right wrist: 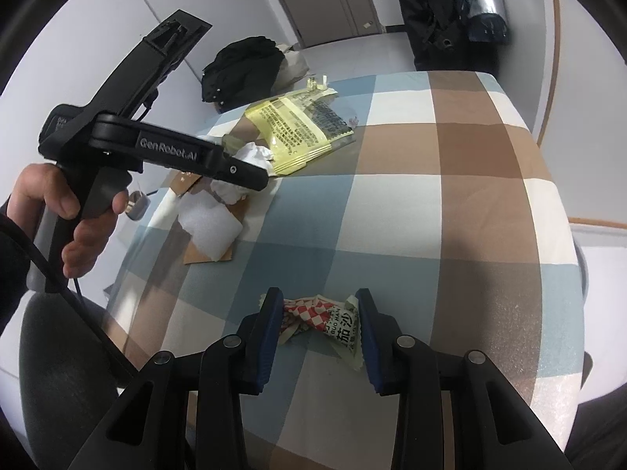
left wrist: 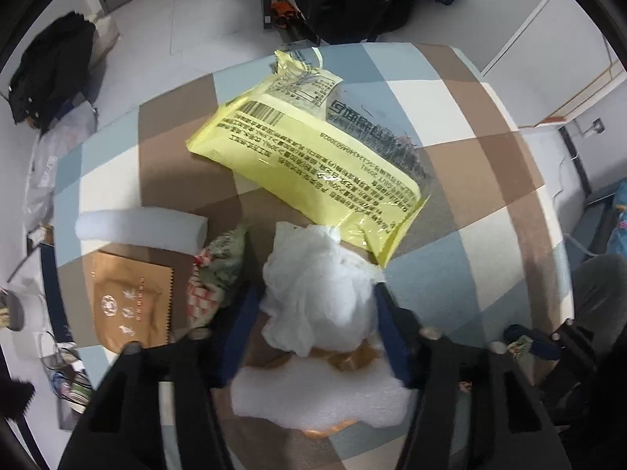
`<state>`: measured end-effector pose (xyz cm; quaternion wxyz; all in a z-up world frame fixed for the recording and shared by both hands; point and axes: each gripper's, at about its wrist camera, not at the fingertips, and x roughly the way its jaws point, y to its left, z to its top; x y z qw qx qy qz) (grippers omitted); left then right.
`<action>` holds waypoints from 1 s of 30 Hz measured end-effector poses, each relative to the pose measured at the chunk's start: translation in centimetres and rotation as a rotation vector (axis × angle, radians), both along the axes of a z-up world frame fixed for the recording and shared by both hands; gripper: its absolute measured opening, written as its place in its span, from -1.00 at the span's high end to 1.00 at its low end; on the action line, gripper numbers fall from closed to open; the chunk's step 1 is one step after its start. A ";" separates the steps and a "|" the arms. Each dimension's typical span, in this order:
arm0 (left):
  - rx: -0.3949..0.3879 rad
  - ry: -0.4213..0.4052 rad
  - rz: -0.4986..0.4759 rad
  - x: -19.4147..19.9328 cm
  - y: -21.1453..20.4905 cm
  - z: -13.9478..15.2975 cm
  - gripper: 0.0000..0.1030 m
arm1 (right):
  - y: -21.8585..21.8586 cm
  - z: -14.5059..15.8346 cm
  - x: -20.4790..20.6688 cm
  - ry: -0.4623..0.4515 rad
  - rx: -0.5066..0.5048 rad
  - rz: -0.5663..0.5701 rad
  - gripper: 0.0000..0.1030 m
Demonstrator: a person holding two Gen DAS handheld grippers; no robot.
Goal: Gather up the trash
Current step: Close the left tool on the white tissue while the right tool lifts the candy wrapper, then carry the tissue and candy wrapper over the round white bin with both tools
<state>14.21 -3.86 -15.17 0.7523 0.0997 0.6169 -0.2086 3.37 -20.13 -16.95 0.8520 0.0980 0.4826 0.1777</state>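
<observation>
A crumpled white tissue (left wrist: 313, 297) lies on the checked tablecloth (left wrist: 450, 235), and my left gripper (left wrist: 313, 266) points down over it, both blue pads against its sides. In the right wrist view a hand (right wrist: 58, 203) holds that gripper at the left, with the tissue (right wrist: 256, 153) at its tip. My right gripper (right wrist: 318, 301) is shut on a red-and-white checked snack wrapper (right wrist: 325, 317), held just above the cloth near the table's front edge.
A yellow printed bag (left wrist: 313, 145) lies beyond the tissue. Around it are a white foam bar (left wrist: 141, 225), a foam sheet (left wrist: 313, 395), a brown sachet (left wrist: 129, 297) and another crumpled wrapper (left wrist: 215, 274). A black coat (left wrist: 51, 74) lies on the floor to the left.
</observation>
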 end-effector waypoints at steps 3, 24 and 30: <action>-0.019 0.011 0.017 0.1 0.5 0.4 0.61 | 0.0 0.1 0.0 0.000 -0.003 0.000 0.30; -0.223 -0.145 0.156 -3.6 3.5 6.4 0.84 | -0.7 1.7 -1.0 -0.047 0.037 -0.007 0.31; -0.255 -0.244 0.208 -5.9 5.2 8.4 0.84 | -0.5 2.6 -0.9 -0.059 0.047 -0.013 0.31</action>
